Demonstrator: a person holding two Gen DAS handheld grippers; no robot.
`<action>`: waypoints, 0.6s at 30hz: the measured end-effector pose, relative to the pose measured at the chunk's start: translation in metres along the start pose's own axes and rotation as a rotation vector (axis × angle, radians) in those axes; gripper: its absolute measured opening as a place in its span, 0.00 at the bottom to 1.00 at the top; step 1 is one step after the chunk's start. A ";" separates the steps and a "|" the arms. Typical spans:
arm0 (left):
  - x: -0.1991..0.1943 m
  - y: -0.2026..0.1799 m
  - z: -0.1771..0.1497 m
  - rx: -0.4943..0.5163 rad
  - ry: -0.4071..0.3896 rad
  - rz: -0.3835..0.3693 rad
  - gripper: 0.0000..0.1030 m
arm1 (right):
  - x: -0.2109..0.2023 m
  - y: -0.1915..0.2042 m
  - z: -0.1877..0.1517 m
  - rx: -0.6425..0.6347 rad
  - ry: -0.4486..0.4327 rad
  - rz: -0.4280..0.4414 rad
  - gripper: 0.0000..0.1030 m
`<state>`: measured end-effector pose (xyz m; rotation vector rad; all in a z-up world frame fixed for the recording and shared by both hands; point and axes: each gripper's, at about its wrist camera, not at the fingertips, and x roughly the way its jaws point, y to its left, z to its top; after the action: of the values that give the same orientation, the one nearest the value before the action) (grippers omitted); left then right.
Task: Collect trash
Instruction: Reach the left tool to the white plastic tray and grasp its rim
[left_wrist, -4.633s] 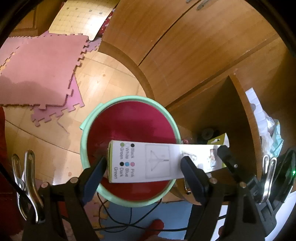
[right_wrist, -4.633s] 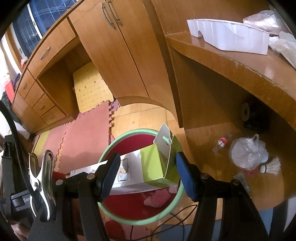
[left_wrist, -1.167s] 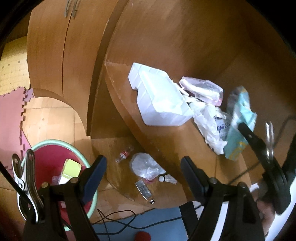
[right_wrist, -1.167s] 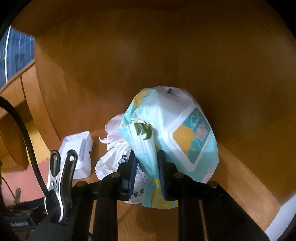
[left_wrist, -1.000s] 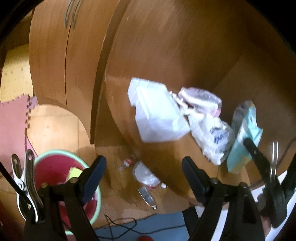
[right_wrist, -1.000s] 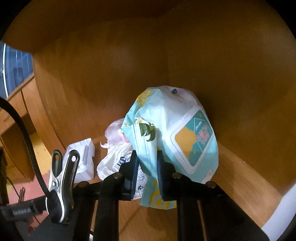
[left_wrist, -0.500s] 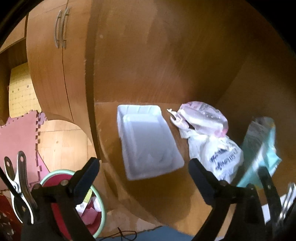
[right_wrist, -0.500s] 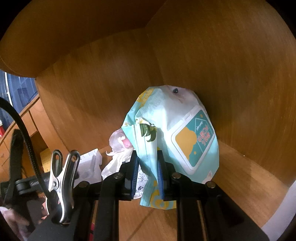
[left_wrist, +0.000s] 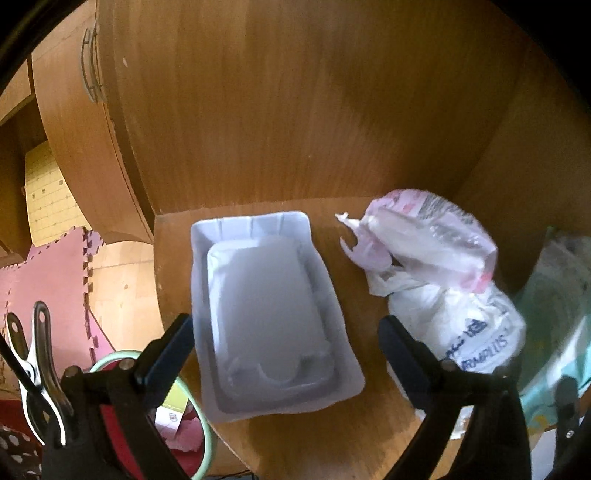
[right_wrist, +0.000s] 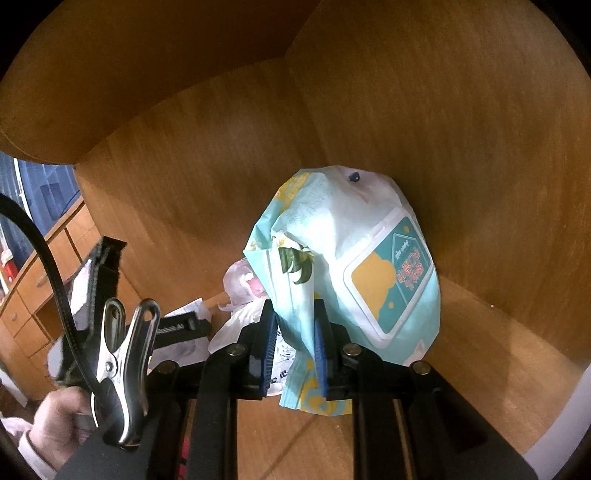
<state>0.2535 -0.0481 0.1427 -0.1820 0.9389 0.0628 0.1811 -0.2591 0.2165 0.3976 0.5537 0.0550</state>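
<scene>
A white foam tray (left_wrist: 269, 314) lies on the wooden shelf (left_wrist: 369, 424). My left gripper (left_wrist: 284, 350) hangs over its near end, open wide, one finger on each side and neither pad touching it. To the tray's right sit a pink-tinted clear bag (left_wrist: 432, 236) and a white printed plastic bag (left_wrist: 461, 325). My right gripper (right_wrist: 295, 332) is shut on a fold of the teal wet-wipes pack (right_wrist: 354, 266), which stands up against the shelf's corner. The same wet-wipes pack (left_wrist: 554, 314) shows blurred at the right edge of the left wrist view.
The green-rimmed bin (left_wrist: 201, 417) with a red inside stands on the floor below the shelf's left edge, holding a green-and-white box. Pink foam mats (left_wrist: 48, 277) cover the floor. Wooden walls close the shelf at the back and right. A hand (right_wrist: 55, 413) holds the left tool.
My left gripper swung from the floor and bin onto the shelf, and its jaws widened; the tray now lies between its fingers. My right gripper keeps its hold on the wipes pack.
</scene>
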 end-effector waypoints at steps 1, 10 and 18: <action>0.003 0.001 -0.001 -0.004 0.000 0.006 0.97 | 0.001 0.000 0.000 0.003 0.000 0.000 0.18; 0.013 -0.007 -0.010 0.047 -0.030 0.052 0.95 | -0.005 -0.004 0.000 0.037 -0.019 0.012 0.18; 0.014 -0.013 -0.018 0.089 -0.065 0.087 0.95 | -0.012 -0.004 -0.001 0.045 -0.027 0.010 0.19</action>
<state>0.2494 -0.0644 0.1228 -0.0562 0.8826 0.1064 0.1697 -0.2641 0.2204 0.4441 0.5273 0.0473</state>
